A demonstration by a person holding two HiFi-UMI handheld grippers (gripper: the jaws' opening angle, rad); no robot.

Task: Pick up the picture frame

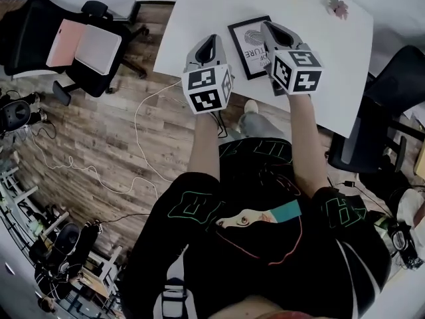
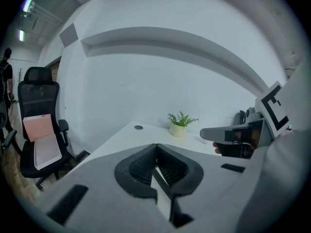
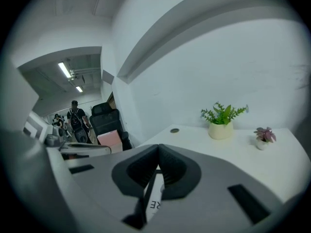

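Note:
The picture frame, black-edged with a white print, lies flat near the front edge of the white table. My left gripper hovers just left of it, jaws shut and empty. My right gripper is over the frame's right side, its jaws also shut with nothing between them. In the left gripper view the shut tips meet, and a strip of the frame shows below them. The right gripper view likewise shows shut tips with part of the frame's print under them.
A black office chair carrying pink and white boards stands left of the table; another black chair stands at its right. A potted green plant and a small pink plant sit at the table's back. Cables run over the wooden floor.

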